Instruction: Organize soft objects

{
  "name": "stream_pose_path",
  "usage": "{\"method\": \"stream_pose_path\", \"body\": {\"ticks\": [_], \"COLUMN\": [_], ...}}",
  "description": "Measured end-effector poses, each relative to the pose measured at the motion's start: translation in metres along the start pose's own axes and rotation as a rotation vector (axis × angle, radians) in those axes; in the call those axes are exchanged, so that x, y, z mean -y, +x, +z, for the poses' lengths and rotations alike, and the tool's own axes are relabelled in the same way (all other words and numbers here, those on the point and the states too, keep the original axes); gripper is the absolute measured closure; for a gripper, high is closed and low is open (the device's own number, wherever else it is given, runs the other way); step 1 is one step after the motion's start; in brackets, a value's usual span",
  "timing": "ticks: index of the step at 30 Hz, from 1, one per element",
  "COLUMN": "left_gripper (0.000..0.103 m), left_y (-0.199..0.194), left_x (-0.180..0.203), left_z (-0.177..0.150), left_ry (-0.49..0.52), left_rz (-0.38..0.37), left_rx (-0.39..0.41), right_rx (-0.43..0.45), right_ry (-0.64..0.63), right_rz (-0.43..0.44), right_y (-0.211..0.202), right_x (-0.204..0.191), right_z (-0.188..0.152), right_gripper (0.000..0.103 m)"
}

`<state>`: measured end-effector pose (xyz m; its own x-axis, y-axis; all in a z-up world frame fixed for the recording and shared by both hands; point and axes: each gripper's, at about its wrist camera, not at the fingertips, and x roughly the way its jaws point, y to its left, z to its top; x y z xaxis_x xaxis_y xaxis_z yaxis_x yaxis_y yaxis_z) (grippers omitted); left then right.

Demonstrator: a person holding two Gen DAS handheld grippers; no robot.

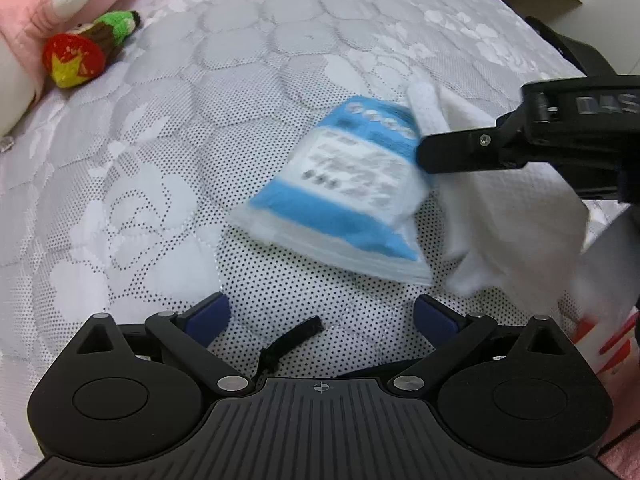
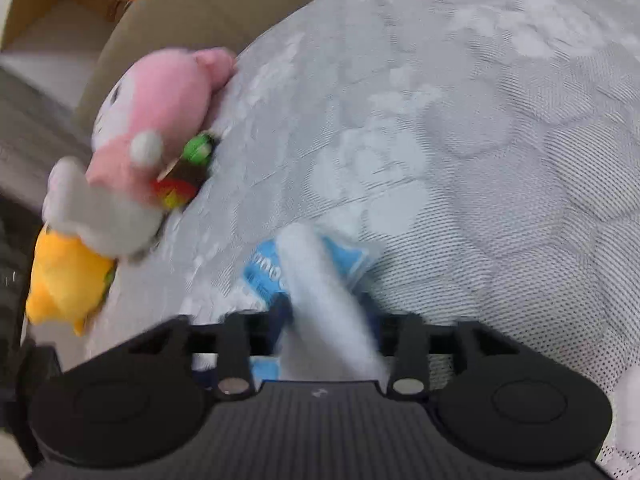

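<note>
Your left camera stares steeply down, close over the bed [image 1: 160, 160]; your right slants lower. Both share the blue packet [image 1: 340, 188] and pink plush toy [image 2: 160, 100].

Below my blue-padded fingers [image 1: 208, 316] lies a blue-and-white packet [image 1: 344, 188] on grey floral-patterned bedding [image 1: 160, 152], pink-and-white plush [image 2: 160, 120] upper left.

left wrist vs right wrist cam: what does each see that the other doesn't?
Left wrist only: the left gripper with jaws wide open and nothing between them, the right gripper seen from the side at the packet's edge, and a white cloth draped beneath it.

Right wrist only: a yellow plush under the pink one, and a cardboard box behind the plush pile.

Both: the blue and white packet, the pink plush, the small red and green toy beside it, and the patterned mattress. Whether the right gripper grips anything is blurred.
</note>
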<state>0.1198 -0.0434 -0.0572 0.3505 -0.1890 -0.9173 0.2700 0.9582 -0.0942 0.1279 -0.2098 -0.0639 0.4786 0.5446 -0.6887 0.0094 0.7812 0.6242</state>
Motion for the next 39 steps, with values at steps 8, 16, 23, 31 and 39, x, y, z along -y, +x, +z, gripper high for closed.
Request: {"method": "stream_pose_path", "body": {"ticks": [8,16,23,31,39], "left_gripper": [0.001,0.001,0.001,0.000,0.031], "left_y": [-0.014,-0.037,-0.042,0.018,0.005], "left_x": [-0.025,-0.042,-0.045,0.005,0.073], "left_z": [0.003,0.023,0.042,0.066,0.047], "left_ry": [-0.147,-0.248,-0.224,0.010,0.317], "left_rz": [-0.091,-0.037,-0.149,-0.084,0.252], "left_rx": [0.091,0.278,0.361,0.144,0.252], "right_rx": [0.056,0.125,0.200,0.215,0.210], "right_ry": [-0.038,0.148,0.207,0.251,0.244], "right_rz": [-0.144,-0.030,0.072,0.127,0.113], "right_y": [0.002,-0.025,-0.054,-0.062,-0.061], "right_x": [-0.007,0.020,0.034,0.046,0.048], "right_z": [-0.005,0.012,0.022,0.028,0.027], "right_gripper": [0.091,0.087,0.086,0.085,0.085]}}
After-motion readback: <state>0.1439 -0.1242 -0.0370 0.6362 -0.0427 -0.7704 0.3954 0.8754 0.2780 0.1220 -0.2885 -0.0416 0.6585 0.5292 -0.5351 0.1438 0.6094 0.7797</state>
